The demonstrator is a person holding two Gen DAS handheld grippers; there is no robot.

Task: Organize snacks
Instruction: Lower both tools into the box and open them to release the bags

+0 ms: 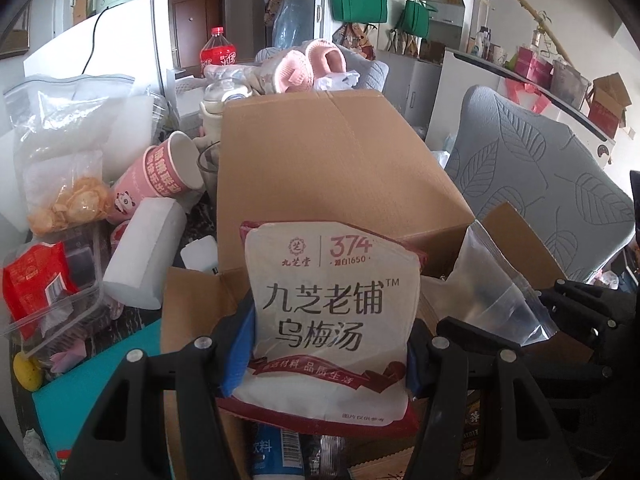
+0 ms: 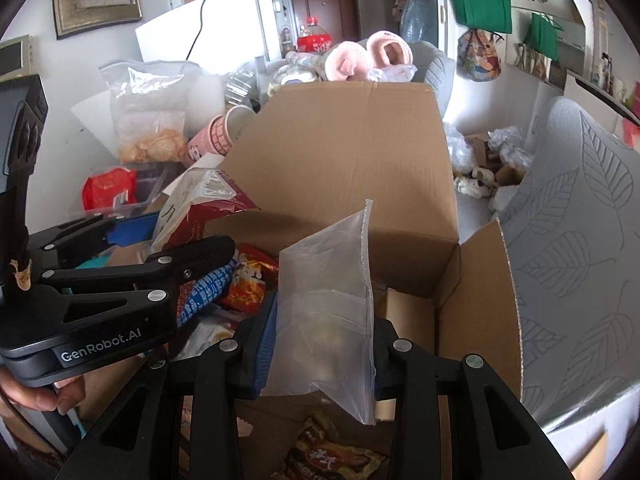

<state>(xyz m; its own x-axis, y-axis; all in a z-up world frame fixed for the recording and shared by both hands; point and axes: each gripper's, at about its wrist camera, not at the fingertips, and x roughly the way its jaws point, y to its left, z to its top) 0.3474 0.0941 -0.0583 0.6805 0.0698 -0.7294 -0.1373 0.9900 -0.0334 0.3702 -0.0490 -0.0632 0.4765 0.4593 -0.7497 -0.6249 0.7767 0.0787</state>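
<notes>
Both busy: left gripper (image 1: 332, 344) pinches a white-and-maroon printed plastic snack pouch (image 1: 332, 320) at its lower half, over the open brown cardboard box (image 2: 344, 168). Right gripper (image 2: 316, 356) clamps a clear floppy zip-lock bag (image 2: 328, 300) by its lower part. Pouch looks light, soft, a bit slick; bag limp, crinkly, likely to slip, so grip near the stiffer zip seal.

Black plastic grippers (image 2: 316, 354), blue pads (image 2: 266, 344), silver screws, white "GenRobot.AI" logo; bare-skinned hand (image 2: 48, 394).
</notes>
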